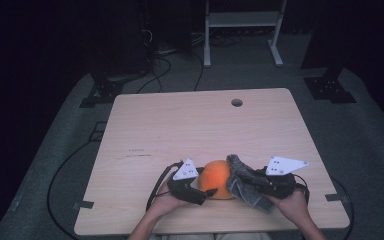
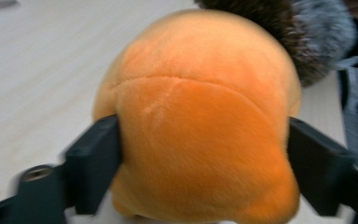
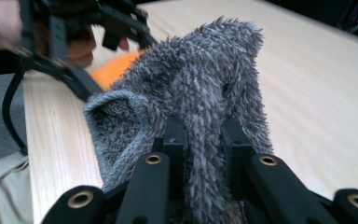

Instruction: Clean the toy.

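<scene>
A round orange plush toy [image 1: 217,180] lies near the table's front edge, between both hands. My left gripper [image 1: 206,192] holds it from the left; in the left gripper view its two black jaws press into both sides of the orange plush [image 2: 200,121]. A grey fuzzy cloth [image 1: 242,186] drapes against the toy's right side. My right gripper [image 1: 254,183] is shut on that cloth, and in the right gripper view the grey pile [image 3: 191,88] is pinched between the jaws [image 3: 204,140] and stands up above them. Behind it a patch of orange plush [image 3: 114,70] peeks out.
The wooden table [image 1: 180,125] has a small round hole [image 1: 237,102] near its far edge. Cables trail from the grippers over the front left corner. Dark floor, black stands and a white frame [image 1: 242,30] lie beyond the table.
</scene>
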`<move>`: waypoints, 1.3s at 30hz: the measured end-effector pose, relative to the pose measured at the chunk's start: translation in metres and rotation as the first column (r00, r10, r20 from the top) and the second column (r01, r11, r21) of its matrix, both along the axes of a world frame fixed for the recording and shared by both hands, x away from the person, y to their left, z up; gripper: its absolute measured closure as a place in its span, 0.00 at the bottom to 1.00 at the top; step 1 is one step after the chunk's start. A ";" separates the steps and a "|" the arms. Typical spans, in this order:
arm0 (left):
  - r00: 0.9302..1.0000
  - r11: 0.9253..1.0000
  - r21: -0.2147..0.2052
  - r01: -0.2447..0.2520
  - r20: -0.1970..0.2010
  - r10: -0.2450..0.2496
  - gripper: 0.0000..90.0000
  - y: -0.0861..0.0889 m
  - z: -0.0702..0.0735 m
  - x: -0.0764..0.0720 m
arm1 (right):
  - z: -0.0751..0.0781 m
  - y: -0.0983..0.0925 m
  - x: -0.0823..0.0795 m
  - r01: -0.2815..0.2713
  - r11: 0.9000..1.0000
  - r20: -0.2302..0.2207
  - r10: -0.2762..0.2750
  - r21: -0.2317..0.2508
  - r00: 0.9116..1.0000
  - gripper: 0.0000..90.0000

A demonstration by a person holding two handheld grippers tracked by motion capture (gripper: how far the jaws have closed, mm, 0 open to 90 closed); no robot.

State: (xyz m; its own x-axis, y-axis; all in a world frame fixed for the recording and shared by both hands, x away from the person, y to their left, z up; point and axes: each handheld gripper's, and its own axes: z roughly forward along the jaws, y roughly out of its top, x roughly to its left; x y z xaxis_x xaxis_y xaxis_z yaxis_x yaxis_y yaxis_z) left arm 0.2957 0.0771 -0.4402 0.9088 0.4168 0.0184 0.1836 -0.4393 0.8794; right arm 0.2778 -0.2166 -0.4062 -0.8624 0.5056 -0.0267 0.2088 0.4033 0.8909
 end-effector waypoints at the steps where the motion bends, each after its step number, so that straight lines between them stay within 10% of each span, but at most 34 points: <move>1: 0.999 1.000 0.022 0.009 0.043 -0.010 0.29 -0.003 0.002 -0.002 | 0.005 0.003 0.000 -0.012 1.000 0.009 0.012 0.009 1.000 0.84; 3: 0.993 0.998 0.051 0.032 0.109 -0.038 0.30 -0.008 0.004 -0.007 | 0.016 0.012 0.002 -0.037 0.999 0.039 0.036 0.018 0.999 0.84; 6: 0.994 0.997 0.063 0.052 0.094 -0.057 0.28 -0.009 0.003 -0.007 | 0.011 0.017 0.012 -0.034 0.999 0.004 0.034 -0.007 0.999 0.83; 9: 0.999 0.999 -0.020 0.026 -0.047 -0.027 0.12 -0.003 -0.002 0.003 | -0.004 0.012 0.017 -0.027 0.999 -0.046 0.028 0.022 0.999 0.83; 12: 0.982 0.998 -0.069 0.011 -0.185 -0.023 0.08 0.000 -0.009 0.012 | -0.004 0.006 0.014 -0.029 0.999 -0.048 0.030 0.025 0.998 0.83; 17: 0.998 0.999 -0.041 0.020 -0.065 -0.023 0.26 -0.001 -0.002 0.002 | -0.003 0.000 0.012 -0.021 1.000 -0.049 0.021 0.009 0.999 0.83; 24: 0.999 0.999 -0.026 0.036 -0.022 -0.036 0.30 0.001 -0.002 0.000 | -0.006 -0.015 0.015 0.029 0.999 -0.066 -0.030 -0.022 0.997 0.83; 32: 0.997 0.998 0.023 0.065 0.035 -0.066 0.30 0.000 -0.001 -0.004 | 0.007 0.011 0.005 -0.079 0.996 0.006 0.080 -0.026 0.997 0.83; 39: 0.995 0.996 0.042 0.075 0.069 -0.078 0.30 -0.003 0.001 -0.007 | -0.006 -0.021 0.022 0.041 0.999 -0.060 -0.043 -0.035 0.997 0.83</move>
